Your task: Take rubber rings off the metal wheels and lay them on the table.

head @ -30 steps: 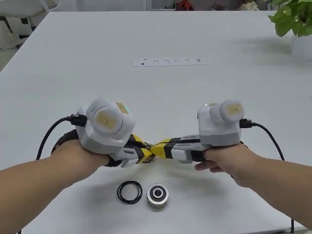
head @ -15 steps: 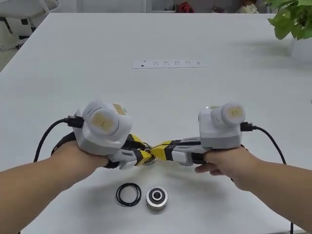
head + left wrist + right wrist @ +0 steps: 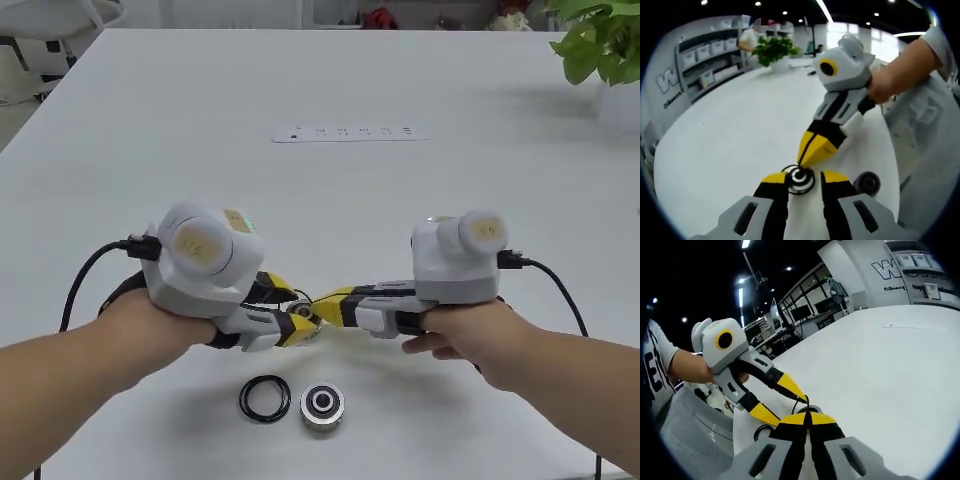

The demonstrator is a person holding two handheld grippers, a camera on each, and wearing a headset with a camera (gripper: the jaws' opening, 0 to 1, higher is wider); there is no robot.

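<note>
The left gripper's [image 3: 802,176] yellow-tipped fingers [image 3: 775,178] are spread just enough to clamp a small round metal wheel [image 3: 800,178] between them. The right gripper [image 3: 807,420], reaching in from the right, has its fingers pressed together, pinching the edge of the fitted black rubber ring [image 3: 811,186] on that wheel. Both grippers meet tip to tip above the near part of the white table [image 3: 330,200]. Near them on the table lie a loose black rubber ring [image 3: 243,399] and, just right of it, a bare metal wheel [image 3: 322,403]. A white power strip [image 3: 350,130] lies far across the table.
</note>
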